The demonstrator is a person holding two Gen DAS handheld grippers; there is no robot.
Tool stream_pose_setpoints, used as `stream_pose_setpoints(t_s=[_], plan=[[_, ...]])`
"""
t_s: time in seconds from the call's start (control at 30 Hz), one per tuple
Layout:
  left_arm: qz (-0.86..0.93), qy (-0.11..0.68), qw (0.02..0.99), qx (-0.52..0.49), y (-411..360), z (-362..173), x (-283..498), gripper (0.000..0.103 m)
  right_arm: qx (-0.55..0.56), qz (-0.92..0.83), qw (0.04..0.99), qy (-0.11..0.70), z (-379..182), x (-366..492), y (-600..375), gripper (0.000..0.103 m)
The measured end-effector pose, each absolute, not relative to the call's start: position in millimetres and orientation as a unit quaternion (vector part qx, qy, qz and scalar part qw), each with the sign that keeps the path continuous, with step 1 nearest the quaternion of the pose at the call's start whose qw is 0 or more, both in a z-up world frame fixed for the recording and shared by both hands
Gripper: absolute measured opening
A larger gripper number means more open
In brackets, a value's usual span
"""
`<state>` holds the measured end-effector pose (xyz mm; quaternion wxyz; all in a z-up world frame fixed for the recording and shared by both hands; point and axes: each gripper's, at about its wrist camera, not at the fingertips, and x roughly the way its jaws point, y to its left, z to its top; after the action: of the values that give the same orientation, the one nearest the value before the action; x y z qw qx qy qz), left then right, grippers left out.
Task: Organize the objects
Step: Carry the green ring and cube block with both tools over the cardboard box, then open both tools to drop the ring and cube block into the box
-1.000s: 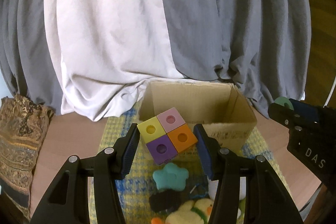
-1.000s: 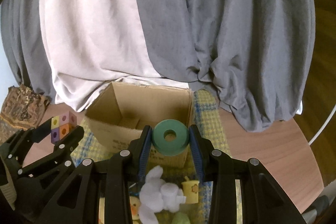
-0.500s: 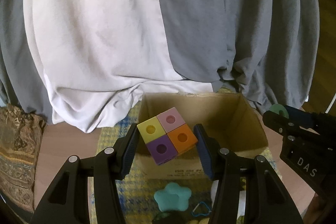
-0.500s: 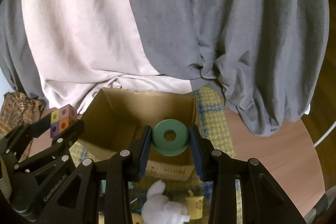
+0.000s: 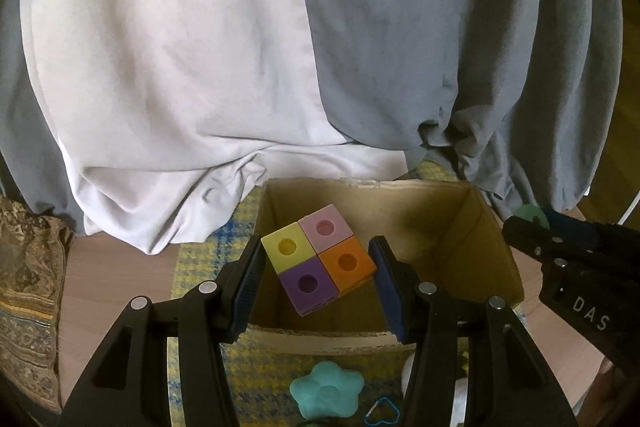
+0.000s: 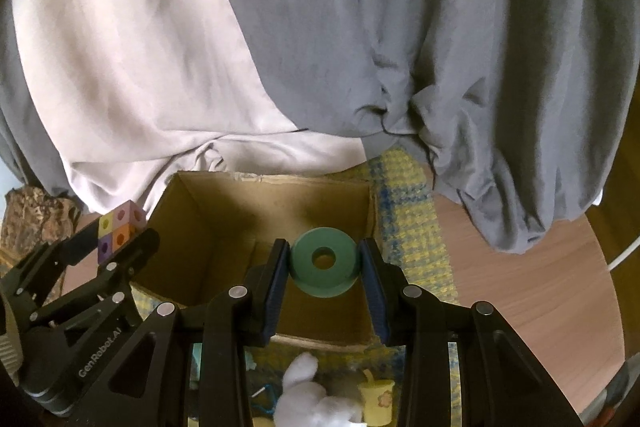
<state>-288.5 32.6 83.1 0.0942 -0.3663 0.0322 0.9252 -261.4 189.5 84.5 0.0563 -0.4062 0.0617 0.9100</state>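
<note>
My left gripper [image 5: 318,267] is shut on a four-coloured cube block [image 5: 320,259] with yellow, pink, purple and orange faces, held over the open cardboard box [image 5: 496,227]. My right gripper [image 6: 324,265] is shut on a green ring [image 6: 323,262], held over the same box [image 6: 224,195]. The left gripper with the cube [image 6: 120,231] shows at the left of the right wrist view. The right gripper [image 5: 568,251] shows at the right edge of the left wrist view.
The box stands on a yellow and blue woven mat [image 6: 412,223] on a wooden table [image 6: 520,267]. In front of the box lie a teal star [image 5: 326,395], a white plush toy [image 6: 308,395] and a small yellow cup [image 6: 376,397]. White and grey cloth [image 5: 240,47] hangs behind.
Both grippers have moved forward with their loads, from in front of the box to over its opening. The toys on the mat have slid toward the bottom edge of both views.
</note>
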Motion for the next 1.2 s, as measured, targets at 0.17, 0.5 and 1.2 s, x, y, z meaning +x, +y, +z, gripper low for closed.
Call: stream_pose_setpoints(t_s=[0.17,0.5,1.2], plan=[[0.922,0.025,0.095,-0.374,30.4,80.4,-293.8,0.053,-0.41,0.908,0.057,0.066,81.3,-264.4,192.2,0.037],[0.929,0.04,0.072,-0.362,33.9,83.0,-285.4,0.087,-0.384,0.917,0.087,0.067,88.2,-251.9,202.8,0.085],[0.937,0.037,0.027,-0.345,30.0,92.1,-242.0,0.102,-0.35,0.927,0.121,0.063,101.1,-203.5,208.3,0.095]])
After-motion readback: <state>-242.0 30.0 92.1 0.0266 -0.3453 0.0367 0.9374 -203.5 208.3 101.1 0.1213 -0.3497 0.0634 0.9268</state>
